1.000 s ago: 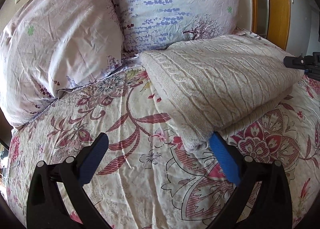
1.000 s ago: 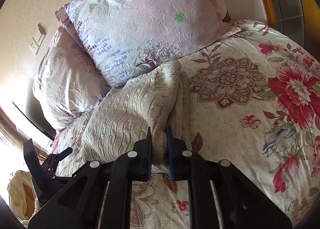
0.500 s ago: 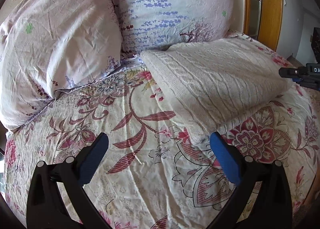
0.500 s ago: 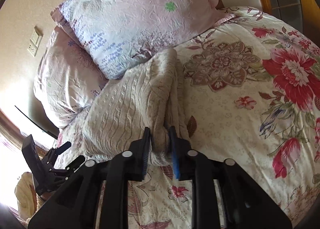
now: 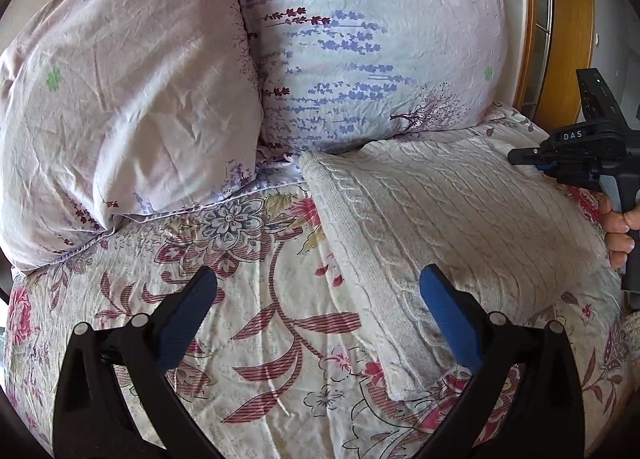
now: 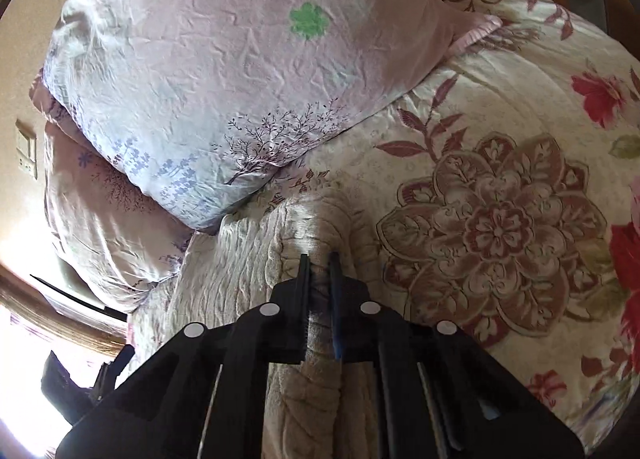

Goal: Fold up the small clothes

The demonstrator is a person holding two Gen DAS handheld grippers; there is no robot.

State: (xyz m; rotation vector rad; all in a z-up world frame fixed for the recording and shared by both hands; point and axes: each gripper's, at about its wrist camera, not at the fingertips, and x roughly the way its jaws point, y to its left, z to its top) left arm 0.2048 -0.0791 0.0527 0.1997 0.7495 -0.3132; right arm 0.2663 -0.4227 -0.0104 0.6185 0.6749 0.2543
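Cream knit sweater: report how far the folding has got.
Done: the cream knit sweater already lies doubled into a thick rectangle on the floral bedspread, below the pillows. In hand: the right hand-held gripper is clamped on a bunched edge of the knit. The left hand-held gripper is open, holding nothing. Left: let go of that edge and flatten it; whether another fold is needed I cannot tell.

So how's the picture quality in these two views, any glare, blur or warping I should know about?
Left wrist view: sharp, evenly lit; fisheye bends the wooden frame and darkens the corners; the open left claw casts little shadow. Right wrist view: softer, slightly blurred; blown-out glare at the lower left by the window; the right claw shut on the sweater is dim, backlit.
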